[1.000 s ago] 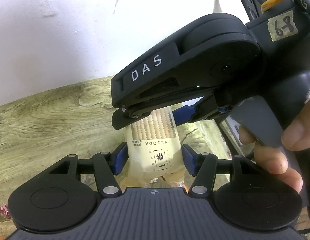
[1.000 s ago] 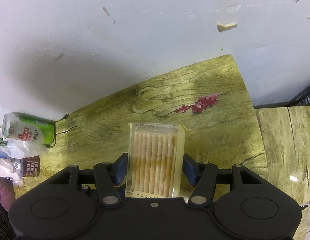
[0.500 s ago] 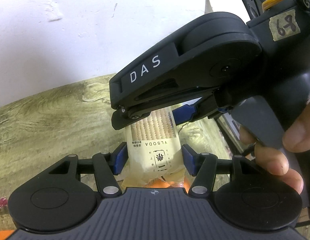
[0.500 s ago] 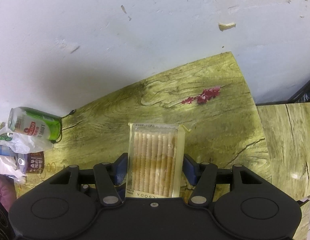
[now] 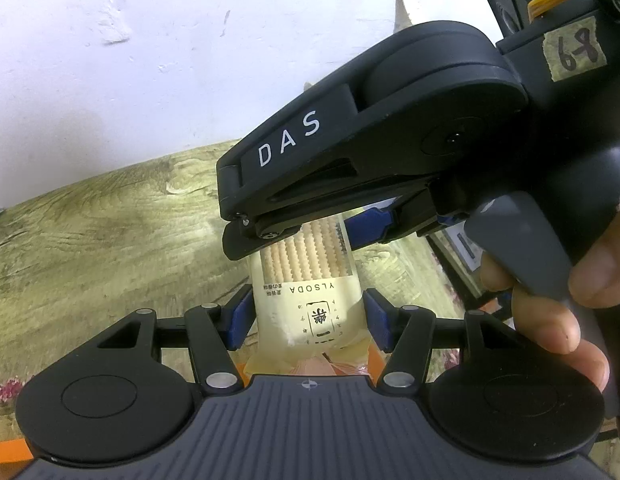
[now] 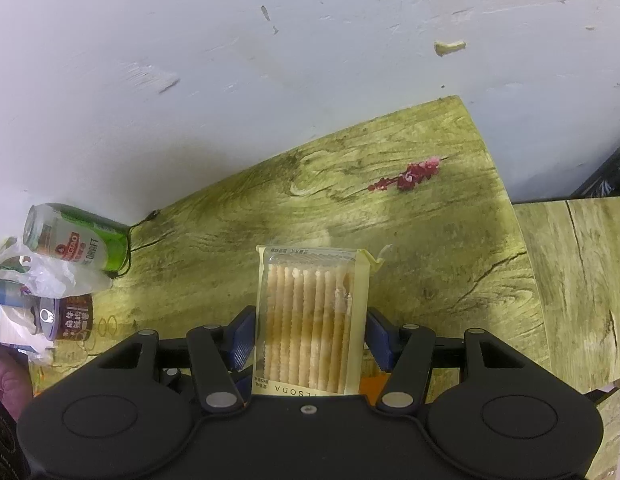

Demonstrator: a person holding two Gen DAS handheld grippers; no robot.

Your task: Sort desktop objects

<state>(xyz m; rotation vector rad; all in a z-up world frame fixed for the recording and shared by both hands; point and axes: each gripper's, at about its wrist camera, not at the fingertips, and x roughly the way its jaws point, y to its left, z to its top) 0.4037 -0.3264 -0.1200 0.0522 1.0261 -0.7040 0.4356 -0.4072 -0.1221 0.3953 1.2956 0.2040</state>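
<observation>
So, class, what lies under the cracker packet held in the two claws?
Below the cracker packet shows wood-grain tabletop; near its lower end, an orange patch. The packet itself hides whatever lies directly beneath.

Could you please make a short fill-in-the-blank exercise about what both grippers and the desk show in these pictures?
1. Both the left gripper and the right gripper have their jaws closed on the same pack of ____.
2. The green can near the wall lies on its ____.
3. The small red sprig rests on the ____ tabletop.
4. The label on the right gripper's body, seen from the left wrist, reads ____.

Missing words: crackers; side; wooden; DAS
</observation>
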